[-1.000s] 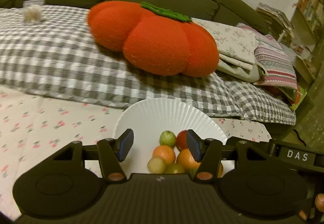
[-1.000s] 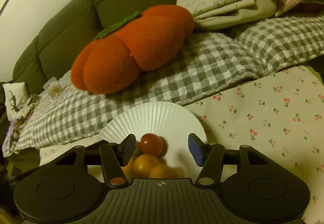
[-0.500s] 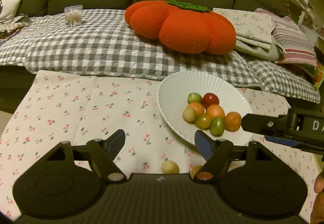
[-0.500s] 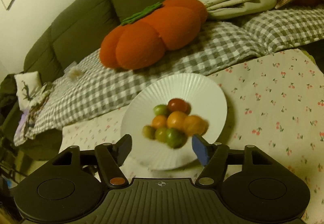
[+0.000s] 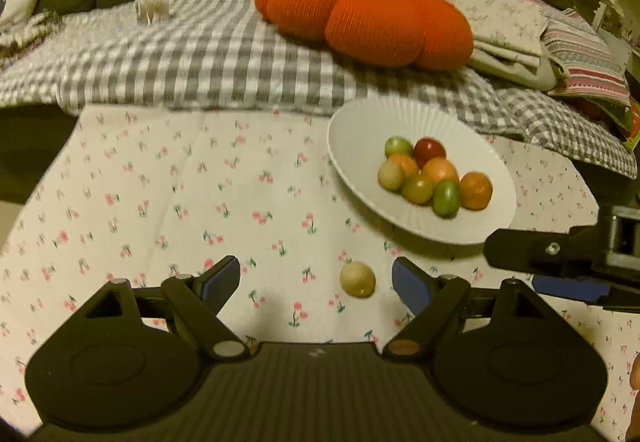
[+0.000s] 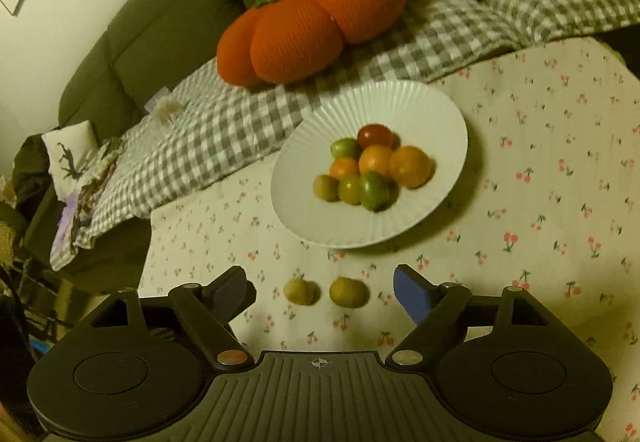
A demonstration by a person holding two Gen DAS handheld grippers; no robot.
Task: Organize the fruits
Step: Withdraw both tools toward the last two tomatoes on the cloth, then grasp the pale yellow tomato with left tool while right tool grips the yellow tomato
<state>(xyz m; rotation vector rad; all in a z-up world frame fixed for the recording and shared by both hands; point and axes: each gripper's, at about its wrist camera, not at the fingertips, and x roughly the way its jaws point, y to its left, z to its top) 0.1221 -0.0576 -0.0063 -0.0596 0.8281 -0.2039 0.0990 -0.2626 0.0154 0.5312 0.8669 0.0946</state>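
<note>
A white ribbed plate [image 5: 400,118] [image 6: 400,98] on the cherry-print cloth holds several small fruits: orange ones [image 5: 475,191] [image 6: 412,167], green ones [image 5: 446,197] [image 6: 374,189] and a red one [image 5: 429,149] [image 6: 374,135]. Two yellowish fruits [image 6: 300,291] [image 6: 347,292] lie loose on the cloth in front of the plate. One of them [image 5: 357,279] shows in the left wrist view. My left gripper [image 5: 316,282] hangs over the cloth with its jaws opening and nothing gripped. My right gripper [image 6: 320,288] is likewise opening, above the two loose fruits without touching them; it also shows at the right edge of the left wrist view.
Behind the table stands a dark green sofa with a grey checked blanket [image 5: 200,54] [image 6: 224,122]. A big orange pumpkin cushion [image 5: 368,18] [image 6: 312,22], folded cloths [image 5: 508,30] and a small clear container [image 5: 152,2] lie on it.
Both grippers have drawn back from the plate and their jaws have spread wider. The plate now lies farther off, and loose yellowish fruits on the cloth have come into view.
</note>
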